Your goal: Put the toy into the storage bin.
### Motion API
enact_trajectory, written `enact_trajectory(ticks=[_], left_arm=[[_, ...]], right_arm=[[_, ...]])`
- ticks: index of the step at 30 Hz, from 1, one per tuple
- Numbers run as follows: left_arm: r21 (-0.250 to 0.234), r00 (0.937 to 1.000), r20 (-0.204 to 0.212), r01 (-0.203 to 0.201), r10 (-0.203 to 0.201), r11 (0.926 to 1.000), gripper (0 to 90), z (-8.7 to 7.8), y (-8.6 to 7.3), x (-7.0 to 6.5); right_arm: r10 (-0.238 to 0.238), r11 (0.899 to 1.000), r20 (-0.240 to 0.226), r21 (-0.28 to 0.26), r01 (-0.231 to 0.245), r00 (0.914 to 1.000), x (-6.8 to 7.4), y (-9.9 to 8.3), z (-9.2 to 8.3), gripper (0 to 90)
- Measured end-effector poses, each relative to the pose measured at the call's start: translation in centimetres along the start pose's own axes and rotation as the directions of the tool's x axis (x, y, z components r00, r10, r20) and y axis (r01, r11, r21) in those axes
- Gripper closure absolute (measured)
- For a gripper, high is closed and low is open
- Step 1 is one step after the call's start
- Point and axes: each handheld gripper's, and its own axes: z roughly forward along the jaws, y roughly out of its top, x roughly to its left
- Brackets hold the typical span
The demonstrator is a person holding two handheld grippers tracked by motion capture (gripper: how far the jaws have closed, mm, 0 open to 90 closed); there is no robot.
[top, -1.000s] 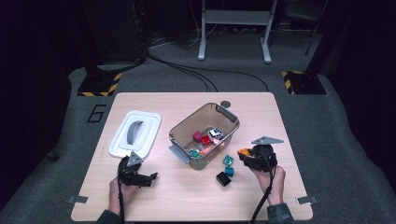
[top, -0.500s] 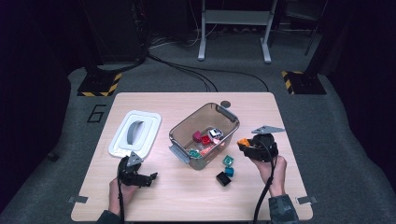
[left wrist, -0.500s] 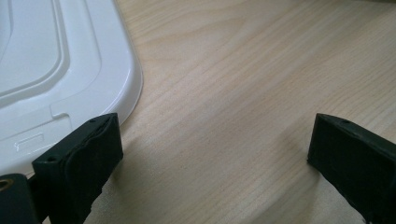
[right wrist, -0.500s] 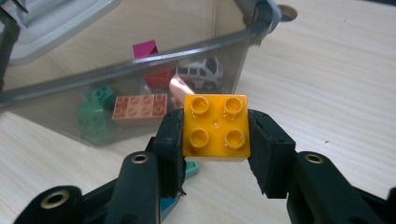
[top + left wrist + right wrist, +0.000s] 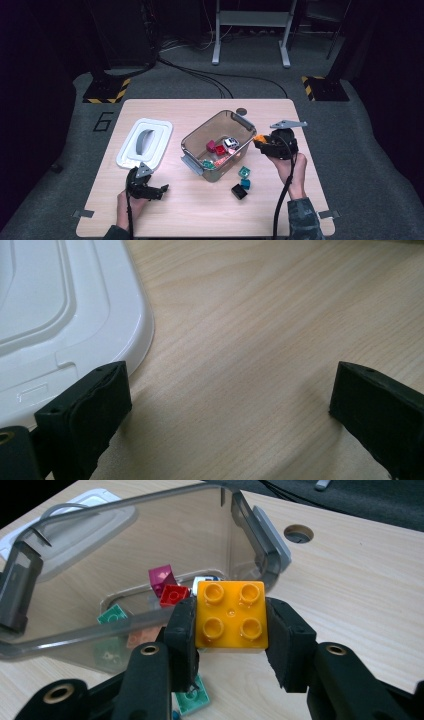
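A clear plastic bin (image 5: pixel 197 137) stands mid-table with several bricks inside, among them a red brick (image 5: pixel 172 595) and a magenta brick (image 5: pixel 162 574). My right gripper (image 5: pixel 261 142) hovers at the bin's right rim (image 5: pixel 260 535), shut on an orange four-stud brick (image 5: pixel 231 614). A teal brick (image 5: pixel 244 172), a blue brick (image 5: pixel 245 183) and a black brick (image 5: pixel 239 191) lie on the table (image 5: pixel 280 200) in front of the bin. My left gripper (image 5: pixel 159 190) rests open on the wood near the front left, with nothing between its fingers (image 5: pixel 85 407).
The bin's white lid (image 5: pixel 145 142) lies flat at the left, its corner (image 5: pixel 75 315) just beyond my left gripper. A round hole (image 5: pixel 298 533) sits in the tabletop behind the bin. Cables trail from both grippers toward the front edge.
My right gripper has lifted from the loose bricks and moved away and up toward the bin's right rim, carrying the orange brick. The left gripper has stayed put.
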Motion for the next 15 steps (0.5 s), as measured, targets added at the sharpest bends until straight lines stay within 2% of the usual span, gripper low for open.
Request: enact_trajectory(ticks=[4,13,15], left_arm=[[-0.001,1.0000,-0.001,0.003,-0.003,1.0000,2.9,0.0,0.0,0.0],[0.000,1.0000,-0.001,0.002,-0.002,1.0000,2.9,0.0,0.0,0.0],[-0.001,1.0000,-0.001,0.003,-0.003,1.0000,2.9,0.0,0.0,0.0]], right_arm=[[-0.017,1.000,-0.004,0.005,0.017,0.9998,0.3,0.8,0.6,58.5],[-0.056,0.998,-0.048,0.032,0.058,0.9973,2.2,3.2,3.0,58.5],[-0.076,0.996,-0.057,0.045,0.079,0.9955,2.7,3.6,3.6,58.5]])
